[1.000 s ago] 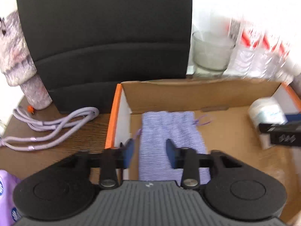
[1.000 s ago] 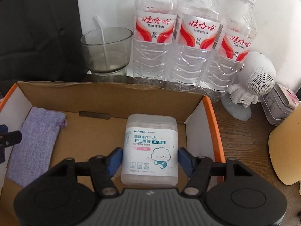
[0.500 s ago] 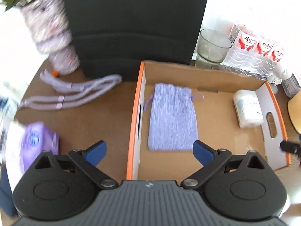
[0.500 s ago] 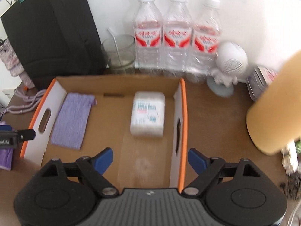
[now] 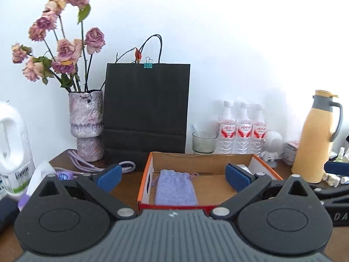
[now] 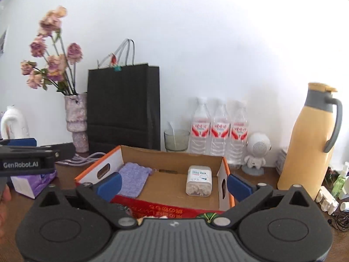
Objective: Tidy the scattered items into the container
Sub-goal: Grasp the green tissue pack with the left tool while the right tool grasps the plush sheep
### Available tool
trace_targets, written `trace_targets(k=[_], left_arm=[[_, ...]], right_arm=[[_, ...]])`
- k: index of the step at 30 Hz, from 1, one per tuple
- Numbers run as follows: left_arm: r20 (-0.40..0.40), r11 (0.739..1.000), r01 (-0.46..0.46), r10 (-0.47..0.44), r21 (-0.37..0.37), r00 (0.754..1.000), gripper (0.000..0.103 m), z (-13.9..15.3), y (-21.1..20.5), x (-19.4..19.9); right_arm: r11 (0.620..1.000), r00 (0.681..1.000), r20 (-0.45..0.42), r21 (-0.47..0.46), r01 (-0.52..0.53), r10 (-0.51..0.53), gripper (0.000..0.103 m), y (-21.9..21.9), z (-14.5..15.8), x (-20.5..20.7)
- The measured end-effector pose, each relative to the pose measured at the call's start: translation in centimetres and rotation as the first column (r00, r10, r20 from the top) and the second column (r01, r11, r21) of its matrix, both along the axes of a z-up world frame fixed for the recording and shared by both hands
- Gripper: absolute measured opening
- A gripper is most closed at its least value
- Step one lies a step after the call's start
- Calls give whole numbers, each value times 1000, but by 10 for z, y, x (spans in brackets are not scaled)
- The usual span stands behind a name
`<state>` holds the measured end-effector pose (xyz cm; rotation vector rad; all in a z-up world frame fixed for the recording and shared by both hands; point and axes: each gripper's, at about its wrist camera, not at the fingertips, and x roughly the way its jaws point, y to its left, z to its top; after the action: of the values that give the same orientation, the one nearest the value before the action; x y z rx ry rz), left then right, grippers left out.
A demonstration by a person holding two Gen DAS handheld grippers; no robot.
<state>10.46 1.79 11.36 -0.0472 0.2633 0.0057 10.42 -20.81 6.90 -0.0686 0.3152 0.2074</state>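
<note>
pouch (image 6: 133, 179) & swab tub (image 6: 199, 180) in box (image 6: 174, 157), hand-held grippers wide

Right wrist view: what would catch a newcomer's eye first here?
The orange-edged cardboard box at centre, holding a purple pouch on its left and a cotton bud tub on its right. Behind it stand a tall black paper bag and, far right, a yellow thermos jug.

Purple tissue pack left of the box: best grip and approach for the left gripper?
Take the purple tissue pack across its short width, coming from above. It lies flat on the table outside the cardboard box, so its side faces are free. The left gripper is open and pulled back. Judgement only; the pack is partly hidden.
</note>
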Motion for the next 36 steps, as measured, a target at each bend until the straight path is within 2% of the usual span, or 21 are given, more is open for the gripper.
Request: trace_targets(k=[3,6,8,11,13,16,18,20,25,28,30,32,34,36], left_arm=[[-10,1000,11,-11,-9,1000,103,-9,2,-18],[-77,999,-7,5,-35,997,103,-22,6,-40],[-127,997,-17,7,-79,992,103,-36,13,-65],[-173,987,8,-36,-160,984,103,-56,19,-108],[-210,984,-21,-17,-179,978,103,-70,20,-134],[-283,989,-28,-14,-143,959,103,-87,15,-163],[-291,996,-11,-15,-85,957,103,-89,8,-178],[-295,998,9,-26,-59,955,103,-88,4,-184],[-284,998,42,-51,-37,957,103,-79,1,-178],[-270,998,70,-64,10,961,103,-76,2,-160],[-223,995,86,-73,48,972,103,-71,7,-139],[-179,992,101,-86,78,980,92,-64,14,-110],[-161,986,128,-110,111,981,75,-61,18,-73],[-210,976,164,-132,143,969,73,-65,18,-31]], right_arm=[[1000,999,-44,14,11,-11,103,1,-9,-8],[998,994,-100,33,51,-47,103,-1,-17,-18],[997,988,-140,46,68,-61,102,-6,-26,-33],[988,988,-146,136,69,-48,100,-18,-46,-79],[981,987,-158,187,59,-29,101,-22,-58,-105],[984,978,-206,171,50,-14,101,-19,-75,-136],[992,980,-201,126,24,2,100,-13,-81,-157],[996,979,-201,93,-10,28,99,-7,-84,-173],[994,968,-234,79,-70,87,99,7,-91,-189],[993,964,-246,79,-84,101,99,11,-91,-180],[996,963,-255,58,-73,85,99,13,-90,-168],[997,963,-257,41,-65,74,99,14,-87,-153],[998,969,-239,26,-58,63,99,13,-82,-140],[998,975,-215,-5,-60,58,99,15,-76,-126]])
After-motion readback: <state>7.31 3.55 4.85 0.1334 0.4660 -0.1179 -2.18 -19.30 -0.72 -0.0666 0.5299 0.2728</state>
